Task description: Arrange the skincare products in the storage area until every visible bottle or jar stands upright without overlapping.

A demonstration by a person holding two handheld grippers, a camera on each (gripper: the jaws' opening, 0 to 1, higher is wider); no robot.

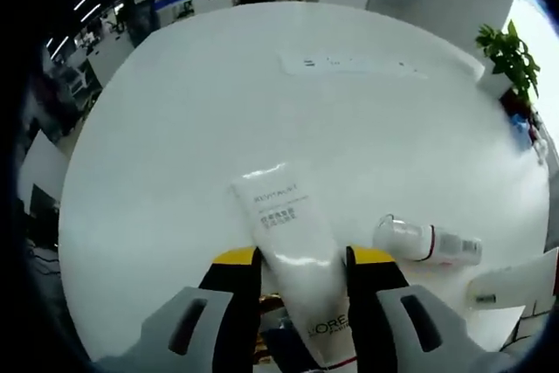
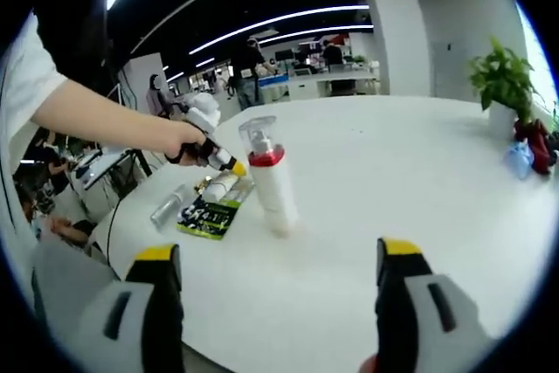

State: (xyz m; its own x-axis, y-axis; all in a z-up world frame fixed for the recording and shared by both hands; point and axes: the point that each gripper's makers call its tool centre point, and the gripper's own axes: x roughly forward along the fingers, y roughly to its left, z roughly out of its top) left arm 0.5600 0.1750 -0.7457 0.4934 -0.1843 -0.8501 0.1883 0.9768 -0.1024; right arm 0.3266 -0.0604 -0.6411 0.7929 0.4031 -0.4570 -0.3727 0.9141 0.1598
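Your left gripper [image 1: 301, 272] sits low over a round white desk [image 1: 175, 146], its yellow-tipped jaws closed against the two sides of a white squeeze tube [image 1: 288, 242] printed with a brand name. The tube runs away from you between the jaws, its flat crimped end farthest off, and it looks lifted clear of the desk, though contact is hard to judge. Just to the right of it a small clear pump bottle [image 1: 428, 242] lies on its side. In the right gripper view, your right gripper [image 2: 279, 277] hangs wide open and empty above the desk. Ahead of it a white pump bottle with a red collar [image 2: 269, 176] already stands upright. Beyond it, near the desk edge, a green and black packet [image 2: 208, 214] lies flat beside a clear slim vial [image 2: 166, 205] lying down, with your left gripper [image 2: 223, 159] working just over them. You appear to be mid-step on the tube: next, turn it cap-down and stand it on bare desk, apart from the other items, then right the fallen bottle.
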